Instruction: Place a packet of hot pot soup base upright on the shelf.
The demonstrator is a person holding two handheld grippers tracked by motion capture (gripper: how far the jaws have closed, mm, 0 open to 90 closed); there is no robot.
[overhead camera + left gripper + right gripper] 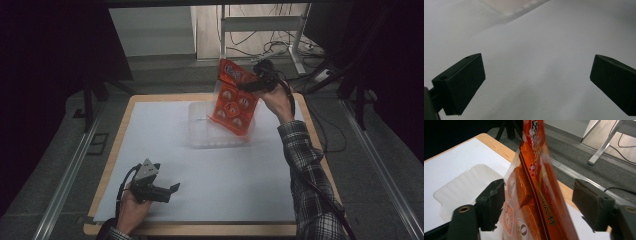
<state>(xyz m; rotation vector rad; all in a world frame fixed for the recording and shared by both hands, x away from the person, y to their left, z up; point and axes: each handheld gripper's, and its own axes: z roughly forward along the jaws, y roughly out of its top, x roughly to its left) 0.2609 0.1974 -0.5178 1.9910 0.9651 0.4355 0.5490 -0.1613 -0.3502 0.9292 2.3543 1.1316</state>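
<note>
Right hand-held gripper (248,84) has the orange snack pack (232,97) up at 12 o'clock, tilted, lower end dipping into the clear plastic bin (200,127). In the right gripper view its jaws stand wide either side of the pack (534,195); can't tell if it's actually pinched. Left hand-held gripper (167,192) idle at 7 o'clock on the white desk (235,185), jaws apart, holding nothing. Pack looks light, floppy, slick film: grab the sealed top edge, not the lumpy pieces.
</note>
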